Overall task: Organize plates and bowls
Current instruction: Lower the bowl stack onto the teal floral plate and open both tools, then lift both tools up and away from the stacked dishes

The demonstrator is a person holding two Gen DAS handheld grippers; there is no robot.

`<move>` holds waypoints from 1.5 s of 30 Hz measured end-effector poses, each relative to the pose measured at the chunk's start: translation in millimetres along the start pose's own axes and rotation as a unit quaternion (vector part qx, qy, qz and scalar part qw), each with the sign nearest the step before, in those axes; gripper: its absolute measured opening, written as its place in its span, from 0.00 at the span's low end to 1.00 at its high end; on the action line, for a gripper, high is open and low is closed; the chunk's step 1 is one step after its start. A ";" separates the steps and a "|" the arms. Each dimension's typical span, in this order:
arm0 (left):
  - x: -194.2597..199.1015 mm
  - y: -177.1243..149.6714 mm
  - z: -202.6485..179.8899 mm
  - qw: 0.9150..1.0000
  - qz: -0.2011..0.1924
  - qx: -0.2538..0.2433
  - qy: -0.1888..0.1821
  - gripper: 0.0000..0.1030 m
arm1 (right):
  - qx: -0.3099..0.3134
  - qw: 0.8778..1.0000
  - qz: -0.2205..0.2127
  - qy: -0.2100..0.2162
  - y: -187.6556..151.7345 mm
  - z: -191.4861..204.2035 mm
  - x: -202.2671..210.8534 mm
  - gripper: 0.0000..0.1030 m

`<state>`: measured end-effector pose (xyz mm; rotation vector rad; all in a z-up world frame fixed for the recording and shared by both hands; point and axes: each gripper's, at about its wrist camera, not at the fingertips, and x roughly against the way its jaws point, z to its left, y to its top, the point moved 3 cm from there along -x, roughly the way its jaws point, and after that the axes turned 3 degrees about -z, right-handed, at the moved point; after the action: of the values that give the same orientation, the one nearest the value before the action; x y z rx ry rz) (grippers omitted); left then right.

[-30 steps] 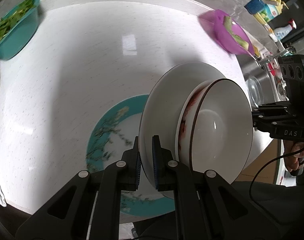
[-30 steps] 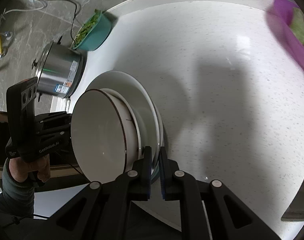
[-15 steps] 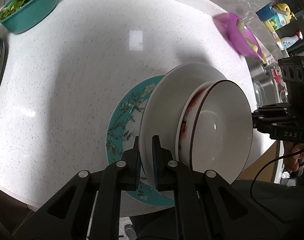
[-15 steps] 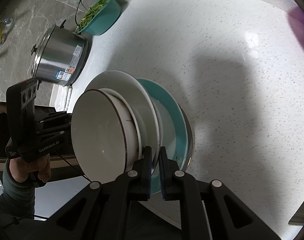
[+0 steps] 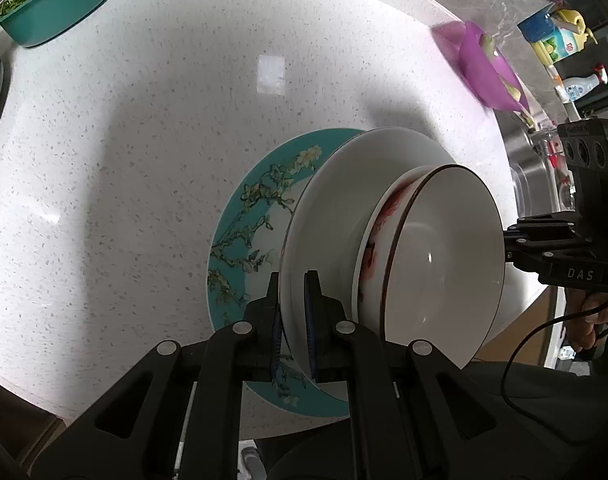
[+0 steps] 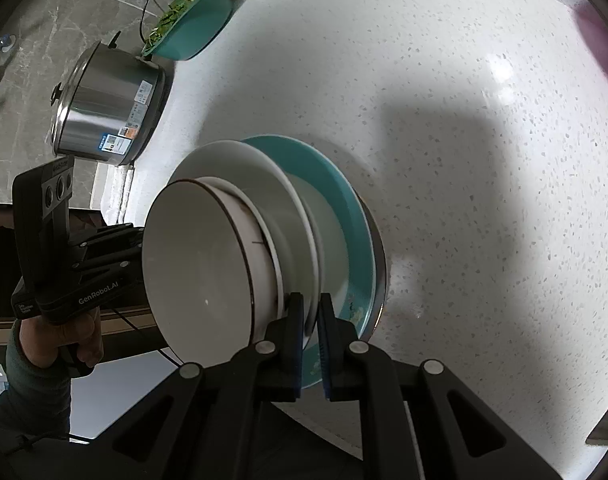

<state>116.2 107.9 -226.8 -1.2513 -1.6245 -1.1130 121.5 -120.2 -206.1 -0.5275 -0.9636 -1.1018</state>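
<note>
**Both-handed on the white plate, above the teal one**

Right now my left gripper [image 5: 292, 312] has its two fingers pinched on the near rim of the white plate [image 5: 328, 208], one pad on each face. Opposite it, my right gripper [image 6: 311, 320] is clamped on the same plate's [image 6: 240, 160] rim in the same way, so the plate hangs between my two hands. Inside the plate sit the stacked bowls [image 5: 444, 248]; the upper one is white inside with a thin dark rim, and red pattern shows on the outside of a bowl at the stack's edge. In the right wrist view the bowls [image 6: 200, 264] fill the plate's centre.

Beneath the plate is the teal floral plate [image 5: 248, 216], lying on the white speckled countertop [image 5: 144, 160]; whether the white plate touches it I cannot tell. Farther off on the counter are a teal tub of greens [image 5: 60, 4], a purple bowl [image 5: 492, 76] and a steel pot [image 6: 108, 108].
</note>
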 end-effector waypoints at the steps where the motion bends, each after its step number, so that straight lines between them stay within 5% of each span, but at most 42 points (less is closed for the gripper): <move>1: -0.5 -0.5 0.3 1.000 -0.001 0.001 -0.001 0.06 | 0.000 1.000 -0.002 0.001 0.3 -0.3 -0.1 0.11; 28: 6.8 -15.1 9.0 0.999 -0.037 0.007 -0.001 0.11 | 0.012 1.000 -0.026 -0.009 -1.1 0.9 1.9 0.12; 34: 30.1 -21.2 12.7 0.997 -0.075 0.020 0.018 0.56 | 0.010 0.999 -0.043 -0.017 -2.4 -2.2 11.7 0.20; 36: 46.1 -24.9 13.4 0.994 -0.100 0.030 0.027 0.71 | 0.005 0.998 -0.054 -0.023 -4.6 -6.5 19.3 0.32; 39: 69.1 -30.8 8.8 0.989 -0.135 0.039 0.053 0.79 | 0.004 0.997 -0.073 -0.024 -10.5 -11.3 33.9 0.54; 42: 89.8 -38.0 -1.7 0.980 -0.164 0.044 0.108 0.93 | 0.005 0.995 -0.094 -0.025 -15.5 -15.5 46.9 0.69; 45: 108.8 -44.4 -16.6 0.966 -0.190 0.044 0.167 0.96 | 0.013 0.992 -0.118 -0.031 -18.9 -14.3 59.3 0.83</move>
<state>51.8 117.6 -127.6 -0.6605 -1.6649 -1.3822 117.2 -168.4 -164.4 -0.4348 -1.1137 -1.2888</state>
